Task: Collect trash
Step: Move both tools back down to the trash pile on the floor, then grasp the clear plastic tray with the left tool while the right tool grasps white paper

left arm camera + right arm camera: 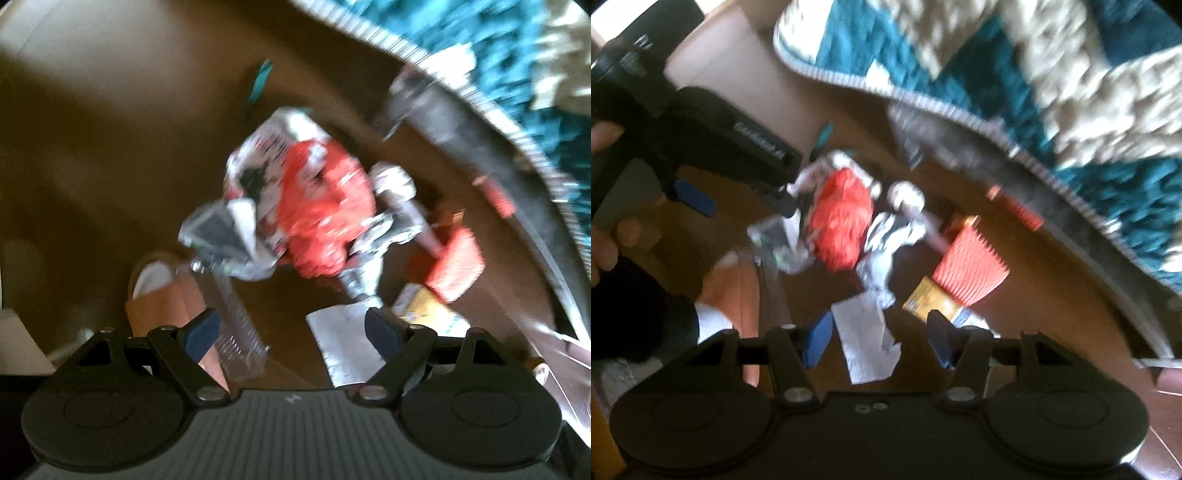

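Observation:
A blurred heap of trash lies on the brown floor. It holds a crumpled red wrapper (325, 206) (838, 225), silver-white wrappers (225, 229), a red pleated paper cup (971, 269) (454, 266), a yellow packet (931, 299) and a clear plastic piece (236, 317). My left gripper (291, 332) hangs open above the heap, with nothing between its fingers. My right gripper (879, 338) is open too, over a flat white paper scrap (866, 339) that lies on the floor. The left gripper (740, 203) also shows at upper left in the right wrist view, held by a hand (605, 236).
A teal and cream rug (1052, 74) (517, 55) curves along the right, with a dark band under its edge. A brown cup-like thing with a white inside (159, 291) lies left of the heap. A pale cardboard sheet (720, 62) is at the far left.

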`<state>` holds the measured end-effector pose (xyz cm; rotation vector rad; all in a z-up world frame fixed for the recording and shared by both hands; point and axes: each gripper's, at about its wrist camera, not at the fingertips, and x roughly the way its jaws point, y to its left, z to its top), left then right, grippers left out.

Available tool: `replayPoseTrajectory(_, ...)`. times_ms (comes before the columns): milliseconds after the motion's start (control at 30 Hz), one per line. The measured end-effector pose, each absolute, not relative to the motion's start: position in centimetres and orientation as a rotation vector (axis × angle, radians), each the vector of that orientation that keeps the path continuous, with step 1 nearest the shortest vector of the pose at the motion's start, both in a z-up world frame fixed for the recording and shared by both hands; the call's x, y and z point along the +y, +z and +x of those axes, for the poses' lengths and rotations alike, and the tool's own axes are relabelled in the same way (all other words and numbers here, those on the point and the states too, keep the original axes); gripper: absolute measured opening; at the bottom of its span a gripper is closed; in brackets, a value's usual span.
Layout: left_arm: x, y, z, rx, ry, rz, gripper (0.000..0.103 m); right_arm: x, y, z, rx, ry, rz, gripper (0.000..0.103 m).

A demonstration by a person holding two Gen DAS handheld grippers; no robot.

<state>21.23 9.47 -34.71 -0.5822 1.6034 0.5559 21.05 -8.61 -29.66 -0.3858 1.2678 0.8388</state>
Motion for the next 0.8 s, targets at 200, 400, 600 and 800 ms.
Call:
replayPoseTrajectory(200, 10.1, -40.3, 20.7, 1.72, 0.598, -0.63, 0.086, -7.0, -35.1, 20.1, 1.382, 0.915, -0.434, 0.056)
replayPoseTrajectory(400, 10.7, -45.1, 20.2, 1.826, 0.616, -0.633, 0.086, -5.2, -39.7, 18.8, 1.453, 0.98, -0.544, 0.057)
replayPoseTrajectory(600, 10.9, -48.9, 19.9, 1.899, 0.614, -0.637, 0.086, -3.8, -44.0, 19.1, 1.48, 0.98, -0.555, 0.056)
replayPoseTrajectory(800, 10.7, -51.7, 19.4, 1.964, 0.599, -0.599, 0.083, -4.2, -47.7, 20.5, 1.492, 0.942, -0.558, 0.056)
